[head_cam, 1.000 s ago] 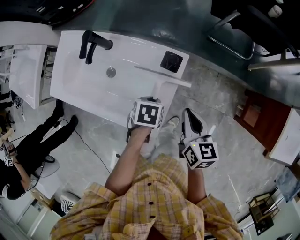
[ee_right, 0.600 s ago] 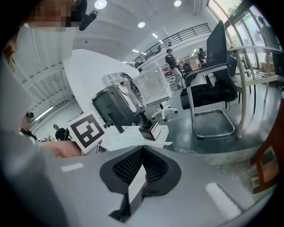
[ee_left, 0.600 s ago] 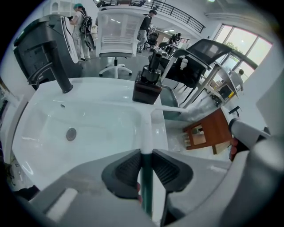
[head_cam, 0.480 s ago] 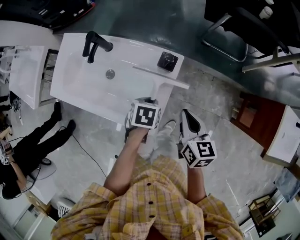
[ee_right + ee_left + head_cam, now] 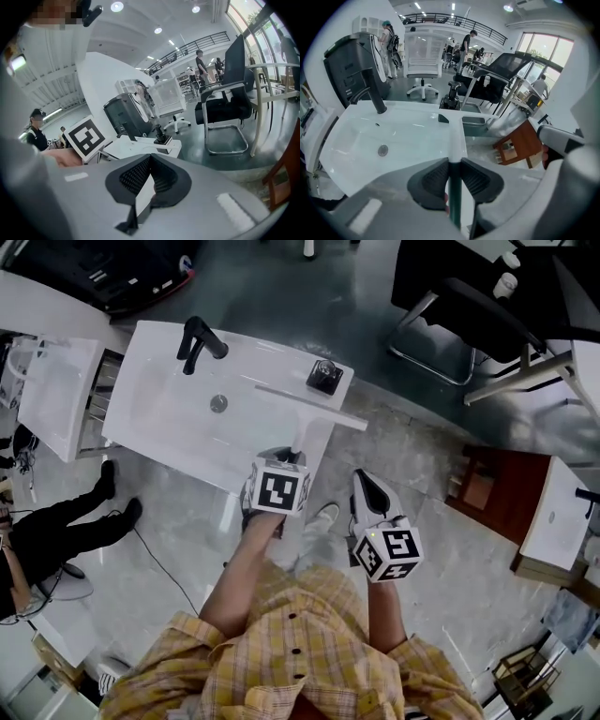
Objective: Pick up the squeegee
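The squeegee (image 5: 302, 427) has a long white blade and a white stem that turns green at the handle (image 5: 455, 197). It hangs over the front right edge of the white sink (image 5: 159, 423). My left gripper (image 5: 281, 456) is shut on the handle, and its dark pads (image 5: 436, 177) press on both sides of the stem. In the left gripper view the blade (image 5: 455, 136) points away over the basin. My right gripper (image 5: 367, 482) hovers to the right over the floor. Its pads (image 5: 136, 174) meet at the tips, and it is clear of the squeegee.
A black faucet (image 5: 199, 341) stands at the sink's back, with the drain (image 5: 218, 403) in the basin and a black dispenser (image 5: 323, 377) at the right corner. A black chair (image 5: 459, 310) and a brown wooden stand (image 5: 487, 479) are to the right. A person in black (image 5: 56, 531) is at the left.
Both grippers have risen a little, and the squeegee has come up with the left one. The sink looks farther below, and the head view has shifted.
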Demonstrator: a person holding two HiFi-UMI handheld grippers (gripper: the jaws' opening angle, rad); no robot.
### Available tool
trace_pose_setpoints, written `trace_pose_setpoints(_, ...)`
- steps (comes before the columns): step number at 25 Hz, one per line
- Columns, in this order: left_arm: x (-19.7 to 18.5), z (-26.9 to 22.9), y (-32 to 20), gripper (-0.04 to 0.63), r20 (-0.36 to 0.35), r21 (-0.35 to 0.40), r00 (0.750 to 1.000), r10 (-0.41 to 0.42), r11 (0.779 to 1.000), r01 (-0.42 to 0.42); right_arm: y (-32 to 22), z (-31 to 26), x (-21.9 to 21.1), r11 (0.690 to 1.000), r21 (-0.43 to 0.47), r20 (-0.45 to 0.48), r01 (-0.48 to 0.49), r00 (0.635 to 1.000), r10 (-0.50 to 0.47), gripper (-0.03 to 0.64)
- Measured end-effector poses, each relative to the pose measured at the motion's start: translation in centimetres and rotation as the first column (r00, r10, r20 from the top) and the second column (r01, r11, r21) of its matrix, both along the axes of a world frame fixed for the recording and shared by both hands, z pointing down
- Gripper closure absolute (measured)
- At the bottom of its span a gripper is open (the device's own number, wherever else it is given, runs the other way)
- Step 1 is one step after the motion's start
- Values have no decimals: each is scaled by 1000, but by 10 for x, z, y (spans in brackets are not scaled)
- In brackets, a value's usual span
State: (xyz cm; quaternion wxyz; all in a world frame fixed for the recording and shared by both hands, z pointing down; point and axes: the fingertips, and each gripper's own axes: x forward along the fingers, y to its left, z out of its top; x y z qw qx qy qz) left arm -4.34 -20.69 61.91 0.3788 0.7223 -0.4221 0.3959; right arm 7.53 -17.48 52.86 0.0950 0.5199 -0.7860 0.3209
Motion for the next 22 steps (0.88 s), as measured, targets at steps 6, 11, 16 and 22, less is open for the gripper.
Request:
trace_pose_setpoints(6,4,-26,19,505,-30,64,999,-12,998,14,12,-21,0,999,28,-29,22,999,-21,617)
trace_pose_setpoints(11,-3,-54,23,505,-58,143,998,-39,989,47,17,-44,-7,997,66,-40,28,999,-26,617)
trace_pose_setpoints(16,-3,-86,30,505,-89,227,995,-52,971,71,26,-68,-8,992,120,-47,35,998,-30,617)
trace_pose_setpoints(22,-4,-118,41,505,-135,310,989,-62,945,102,40,-93,-7,985,170,-60,38,998,-28,617)
